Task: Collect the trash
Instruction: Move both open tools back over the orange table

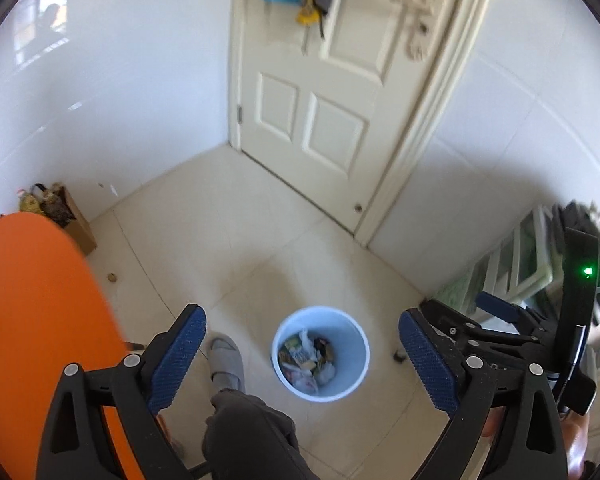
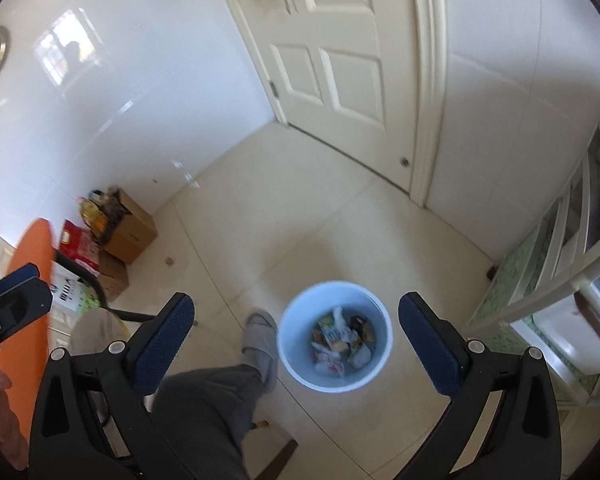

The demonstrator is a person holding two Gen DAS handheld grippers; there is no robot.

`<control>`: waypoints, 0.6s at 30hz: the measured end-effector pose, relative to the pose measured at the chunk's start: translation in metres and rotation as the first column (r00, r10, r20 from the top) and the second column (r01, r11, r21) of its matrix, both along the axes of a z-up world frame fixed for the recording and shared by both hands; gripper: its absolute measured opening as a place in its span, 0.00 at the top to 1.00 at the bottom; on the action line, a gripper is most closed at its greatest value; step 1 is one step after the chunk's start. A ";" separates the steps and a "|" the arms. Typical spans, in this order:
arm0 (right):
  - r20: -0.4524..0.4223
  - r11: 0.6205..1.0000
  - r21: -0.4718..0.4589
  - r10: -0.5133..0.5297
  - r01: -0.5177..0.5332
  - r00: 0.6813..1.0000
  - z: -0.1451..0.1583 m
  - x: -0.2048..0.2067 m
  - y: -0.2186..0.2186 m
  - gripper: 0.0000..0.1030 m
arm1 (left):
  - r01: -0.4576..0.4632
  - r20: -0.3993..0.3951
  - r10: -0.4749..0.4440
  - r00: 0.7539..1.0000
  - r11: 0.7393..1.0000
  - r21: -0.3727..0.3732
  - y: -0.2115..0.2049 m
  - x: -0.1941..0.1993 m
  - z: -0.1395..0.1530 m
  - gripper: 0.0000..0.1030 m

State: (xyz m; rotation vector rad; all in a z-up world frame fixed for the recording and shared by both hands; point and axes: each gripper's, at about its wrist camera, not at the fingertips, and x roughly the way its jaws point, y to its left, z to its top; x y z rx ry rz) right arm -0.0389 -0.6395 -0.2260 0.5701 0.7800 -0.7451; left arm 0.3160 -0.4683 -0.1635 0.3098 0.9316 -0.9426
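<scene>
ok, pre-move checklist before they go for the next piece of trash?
1. Left gripper empty, fingers apart: ok.
2. Right gripper empty, fingers apart: ok.
3. Trash bin upright on the floor with room above the wrappers inside: ok.
4. Next piece located: cannot tell. A small brown bit lies on the floor near the cardboard box, but it is too small to identify.
5. Path low to the floor clear: not ok. The person's slippered foot sits right beside the bin.
6. Orange table edge close on the left side: not ok, watch the left gripper's swing.
</scene>
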 end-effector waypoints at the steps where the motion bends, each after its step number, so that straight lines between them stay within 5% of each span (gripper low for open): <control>1: 0.011 1.000 -0.014 0.013 -0.013 1.000 0.009 0.004 0.007 0.00 | -0.010 0.007 0.010 1.000 1.000 -0.016 0.019 0.001 0.008 0.07; 10: 0.097 0.983 -0.122 0.149 -0.137 0.984 0.076 0.049 0.080 0.00 | -0.170 0.087 0.184 0.979 0.975 -0.142 0.152 -0.020 0.068 0.06; 18: 0.150 0.949 -0.194 0.280 -0.250 0.948 0.114 0.092 0.149 0.00 | -0.304 0.163 0.343 0.925 0.926 -0.224 0.258 -0.063 0.104 0.02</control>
